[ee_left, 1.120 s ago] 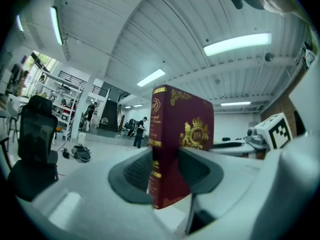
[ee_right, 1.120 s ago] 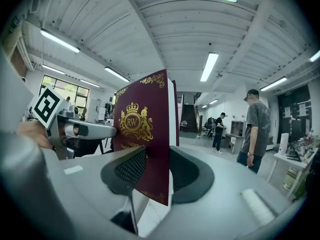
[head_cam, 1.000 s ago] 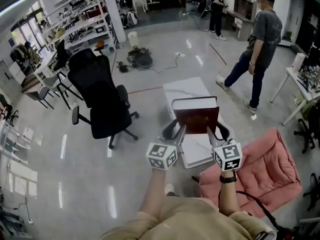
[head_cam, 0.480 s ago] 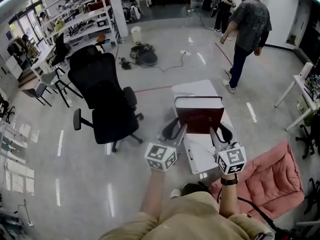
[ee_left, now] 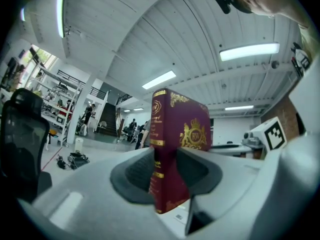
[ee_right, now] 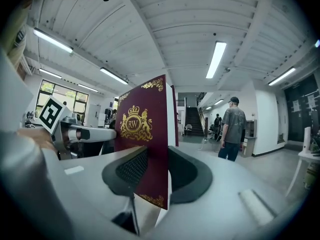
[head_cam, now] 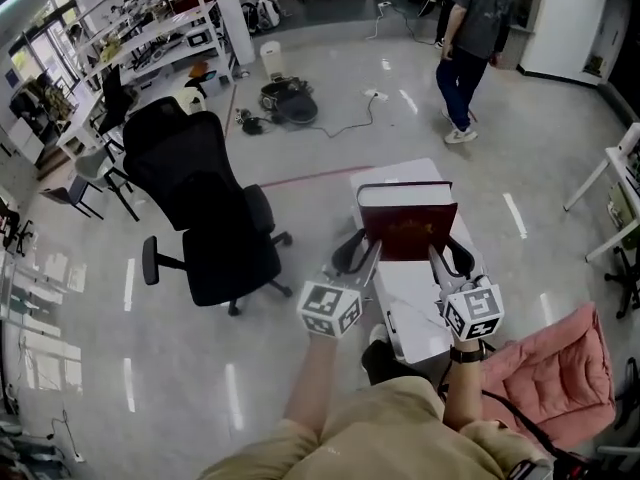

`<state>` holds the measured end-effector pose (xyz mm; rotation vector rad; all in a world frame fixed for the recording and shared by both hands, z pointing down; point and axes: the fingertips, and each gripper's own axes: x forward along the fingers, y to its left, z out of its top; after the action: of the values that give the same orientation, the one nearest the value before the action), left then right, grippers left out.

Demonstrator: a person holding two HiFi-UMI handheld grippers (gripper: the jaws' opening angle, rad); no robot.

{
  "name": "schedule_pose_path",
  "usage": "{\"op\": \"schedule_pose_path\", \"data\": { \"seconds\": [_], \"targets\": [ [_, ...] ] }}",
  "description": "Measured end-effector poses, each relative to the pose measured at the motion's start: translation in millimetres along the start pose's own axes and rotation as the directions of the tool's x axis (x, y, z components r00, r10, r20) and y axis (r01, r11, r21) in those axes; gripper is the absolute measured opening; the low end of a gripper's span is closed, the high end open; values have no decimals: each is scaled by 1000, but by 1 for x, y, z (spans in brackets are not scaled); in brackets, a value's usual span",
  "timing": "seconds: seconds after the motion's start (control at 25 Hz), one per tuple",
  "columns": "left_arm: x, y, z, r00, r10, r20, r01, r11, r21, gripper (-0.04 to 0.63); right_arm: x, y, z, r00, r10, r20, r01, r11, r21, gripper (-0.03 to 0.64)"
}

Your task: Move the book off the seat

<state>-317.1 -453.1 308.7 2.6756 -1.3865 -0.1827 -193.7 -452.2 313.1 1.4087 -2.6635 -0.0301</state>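
Head view shows the book (head_cam: 407, 223), dark red with a gold crest, lifted in the air and gripped from both sides. The left gripper (head_cam: 362, 254) takes its left edge and the right gripper (head_cam: 447, 257) takes its right edge. The book stands almost upright, with the thick page block on top, and it hangs above the white table (head_cam: 415, 293). The pink seat (head_cam: 560, 373) lies at the lower right, well apart from the book, and nothing rests on the part of it that is in view.

Left gripper view shows the spine of the book between the two dark pads, and both pads press on it. These jaws are closing a little more on the book at this moment. Right gripper view shows the cover edge squeezed between its pads in the same way, so each tool is narrow and clamped on the book.

To my judgement, the lifting step is done and the carrying step is in hand: the book is already off the seat and only needs a place to rest. The next move calls for lowering both grippers together at the same speed, so the book does not twist between them. The table below seems a suitable place. The pads should let go only when the book's lower edge or cover is fully supported, otherwise it may tip over.
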Motion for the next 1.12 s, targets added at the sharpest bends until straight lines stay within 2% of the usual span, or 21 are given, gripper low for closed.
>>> {"op": "schedule_pose_path", "data": {
  "seconds": [0.16,0.4,0.52,0.68,0.84,0.96,1.04,1.12],
  "targets": [
    [65,35,4,1000,-4,-4,4,1000,0,126,55,-49,5,1000,3,12,-3,1000,-6,126],
    [162,64,-2,999,-40,-31,41,999,16,123,113,-128,-1,1000,-3,5,3,1000,4,123],
    [201,78,-25,996,-52,-69,51,999,-9,121,139,-159,-20,999,-13,-33,13,1000,-1,123],
    [239,104,-76,983,-69,-170,55,995,-86,119,172,-186,-64,990,-17,-141,21,999,30,123],
    [276,133,-136,958,-105,-268,65,986,-152,117,209,-210,-121,967,-27,-254,49,996,80,123],
    [305,152,-186,930,-145,-337,81,977,-196,114,234,-231,-170,942,-20,-334,67,990,128,121],
    [326,166,-227,903,-173,-394,85,969,-231,109,252,-247,-211,919,1,-395,71,983,167,121],
    [337,179,-275,863,-203,-463,77,958,-278,106,269,-256,-258,885,35,-464,70,976,207,121]
  ]
}}
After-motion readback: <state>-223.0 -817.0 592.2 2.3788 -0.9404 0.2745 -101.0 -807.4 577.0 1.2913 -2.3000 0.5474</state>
